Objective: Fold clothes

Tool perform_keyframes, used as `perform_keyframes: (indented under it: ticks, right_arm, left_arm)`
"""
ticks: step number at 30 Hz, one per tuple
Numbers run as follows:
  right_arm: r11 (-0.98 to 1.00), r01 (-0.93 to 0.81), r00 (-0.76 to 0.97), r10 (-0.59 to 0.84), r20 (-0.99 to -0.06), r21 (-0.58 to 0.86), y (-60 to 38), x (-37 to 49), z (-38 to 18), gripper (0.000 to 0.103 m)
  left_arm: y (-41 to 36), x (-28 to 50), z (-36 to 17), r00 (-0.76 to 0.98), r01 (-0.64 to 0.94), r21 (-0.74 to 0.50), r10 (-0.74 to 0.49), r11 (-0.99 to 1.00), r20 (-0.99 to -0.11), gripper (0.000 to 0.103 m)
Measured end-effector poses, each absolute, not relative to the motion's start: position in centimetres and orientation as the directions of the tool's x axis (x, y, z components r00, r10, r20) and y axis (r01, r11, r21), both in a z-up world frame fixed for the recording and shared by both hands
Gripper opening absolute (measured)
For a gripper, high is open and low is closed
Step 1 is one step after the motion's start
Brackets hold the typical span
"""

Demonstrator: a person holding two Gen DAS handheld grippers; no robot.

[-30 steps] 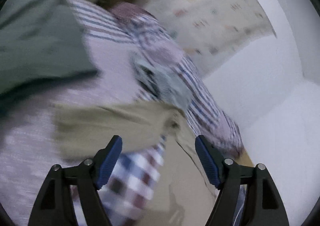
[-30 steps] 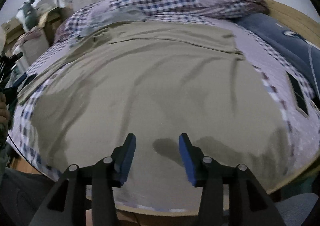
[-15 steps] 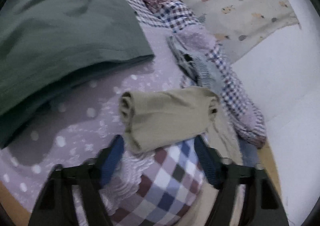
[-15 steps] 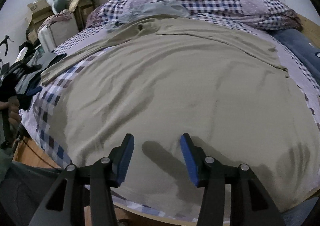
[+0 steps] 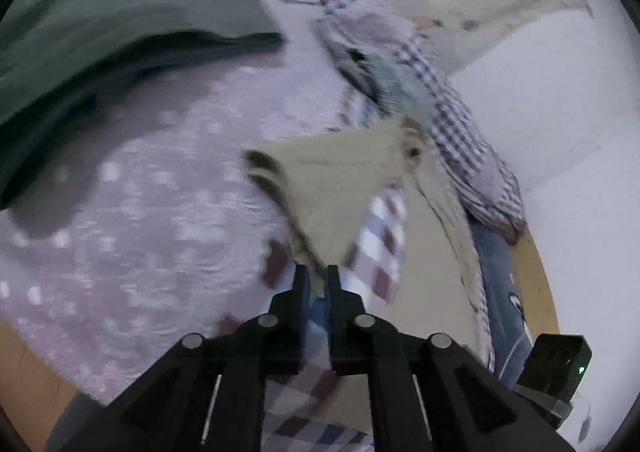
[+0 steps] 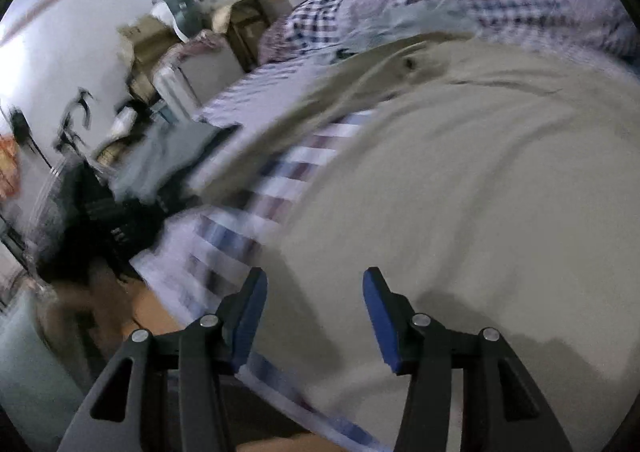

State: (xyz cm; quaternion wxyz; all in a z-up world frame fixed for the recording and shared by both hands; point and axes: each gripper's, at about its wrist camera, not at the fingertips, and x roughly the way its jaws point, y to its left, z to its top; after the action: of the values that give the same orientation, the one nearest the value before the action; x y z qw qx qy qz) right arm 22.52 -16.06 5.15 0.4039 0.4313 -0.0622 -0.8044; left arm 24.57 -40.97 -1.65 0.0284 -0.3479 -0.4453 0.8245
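- Bed (image 6: pixel 240 100), checked cover; dotted lilac blanket (image 5: pixel 132 220) at its near corner.
- Beige shirt (image 6: pixel 480 180) spread flat over most of bed; its sleeve (image 5: pixel 332 180) lies out toward the lilac blanket.
- Dark green garment (image 5: pixel 100 24) beyond the blanket, apart from shirt.
- Right gripper (image 6: pixel 312 292): jaws half apart, nothing between, poised above shirt's hem.
- Left gripper (image 5: pixel 317 280): jaws closing, sleeve edge pinched between pads.

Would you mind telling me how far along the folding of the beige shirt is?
Barely begun. The beige shirt lies spread flat across the bed, no fold visible. In hand: the left gripper is closing on the sleeve. The right gripper hovers open over the hem. Every fold is left.
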Motion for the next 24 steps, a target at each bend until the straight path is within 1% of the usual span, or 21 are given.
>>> perform_keyframes:
  ticks: [1,2,3,4,5,7,12,13,15,16,17,18,19,20,22,24]
  right_arm:
    - [-0.653,0.589,-0.284,-0.718,-0.635,0.476,-17.2,22.0,5.0,0.054]
    - [-0.640,0.581,-0.266,-0.733,-0.626,0.502,-18.3,21.6,4.8,0.054]
    - [-0.629,0.566,-0.247,-0.746,-0.618,0.533,-19.4,21.1,4.5,0.054]
    - [-0.615,0.550,-0.226,-0.761,-0.608,0.565,-20.4,20.7,4.2,0.054]
    - [-0.605,0.538,-0.209,-0.770,-0.603,0.586,-21.3,20.3,3.9,0.054]
    - [-0.594,0.530,-0.186,-0.778,-0.600,0.605,-23.1,19.9,3.3,0.054]
    - [-0.597,0.551,-0.170,-0.765,-0.621,0.584,-26.8,19.4,1.9,0.053]
    - [-0.602,0.550,-0.174,-0.760,-0.626,0.579,-27.3,19.3,1.7,0.051]
    - [-0.606,0.548,-0.177,-0.757,-0.629,0.576,-28.0,19.2,1.4,0.048]
    - [-0.609,0.565,-0.179,-0.750,-0.637,0.557,-28.6,19.4,1.4,0.045]
    - [-0.611,0.584,-0.181,-0.740,-0.647,0.535,-29.2,19.5,1.3,0.039]
    - [-0.612,0.602,-0.184,-0.731,-0.657,0.512,-29.8,19.7,1.3,0.033]
    - [-0.616,0.615,-0.186,-0.719,-0.669,0.491,-30.4,19.7,1.0,0.009]
    - [-0.620,0.628,-0.187,-0.707,-0.682,0.471,-31.0,19.7,0.7,0.003]
    - [-0.612,0.615,-0.183,-0.724,-0.665,0.498,-31.1,19.7,0.8,0.003]
    - [-0.587,0.610,-0.170,-0.753,-0.635,0.533,-31.2,20.2,1.4,0.003]
  left_arm:
    - [-41.9,25.2,-1.6,-0.777,0.268,-0.774,0.347,-0.574,-0.526,0.021]
    - [-42.8,25.9,-1.5,-0.798,0.270,-0.795,0.336,-0.543,-0.501,0.041]
    - [-43.4,26.3,-1.5,-0.824,0.263,-0.820,0.324,-0.508,-0.465,0.053]
    - [-44.0,26.6,-1.6,-0.844,0.254,-0.843,0.316,-0.474,-0.433,0.069]
    - [-44.4,26.4,-1.9,-0.851,0.248,-0.858,0.322,-0.450,-0.415,0.072]
    - [-45.1,26.0,-2.3,-0.860,0.237,-0.883,0.335,-0.406,-0.384,0.072]
    - [-44.8,22.9,-1.9,-0.821,0.239,-0.847,0.367,-0.474,-0.437,0.072]
    - [-45.0,22.5,-1.7,-0.820,0.235,-0.841,0.366,-0.487,-0.441,0.071]
    - [-45.3,21.6,-1.7,-0.822,0.238,-0.839,0.358,-0.489,-0.442,0.062]
    - [-45.7,21.3,-2.0,-0.824,0.251,-0.844,0.354,-0.474,-0.443,0.041]
    - [-46.2,21.0,-2.5,-0.820,0.276,-0.847,0.349,-0.454,-0.454,0.010]
    - [-46.7,21.0,-3.1,-0.816,0.295,-0.848,0.346,-0.440,-0.463,0.002]
    - [-47.4,21.0,-3.6,-0.818,0.306,-0.854,0.342,-0.421,-0.462,0.002]
    - [-48.1,21.2,-3.5,-0.843,0.290,-0.873,0.328,-0.393,-0.427,0.002]
    - [-48.8,22.0,-2.0,-0.888,0.252,-0.879,0.264,-0.406,-0.376,0.002]
    - [-49.7,23.4,0.1,-0.932,0.225,-0.864,0.159,-0.450,-0.325,0.002]
